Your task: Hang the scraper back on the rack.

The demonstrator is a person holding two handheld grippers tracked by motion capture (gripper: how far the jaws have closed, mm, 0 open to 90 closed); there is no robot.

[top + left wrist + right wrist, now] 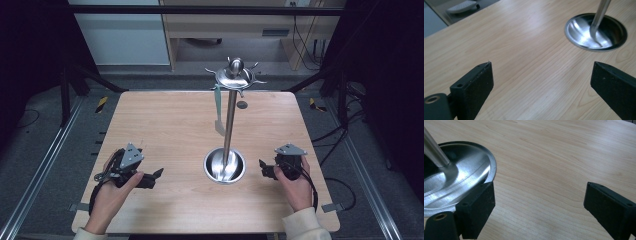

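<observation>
At the bottom of the high view, two hands rest on the wooden tabletop (165, 125), each holding a gripper. The left gripper (156, 176) sits lower left, the right gripper (263, 168) lower right. Both have their jaws spread wide with nothing between them, only bare wood showing in the gap in each gripper view.

Between them, at lower centre of the high view, stands a steel utensil stand (230, 112). Its round dished base (224, 166) rests on the tabletop, a thin pole rises from it, and a ring of hooks (235, 76) crowns the top. A pale green spatula (218, 112) hangs from a hook on the left of the ring, its blade dangling free beside the pole and well above the base. The dished base looks empty, holding only reflections.

The likely risk is the tall, narrow stand itself: a sideways knock against the pole, or a tug on the spatula that catches the hook, could tip or drag it. The spatula could also swing away from closing jaws.
</observation>
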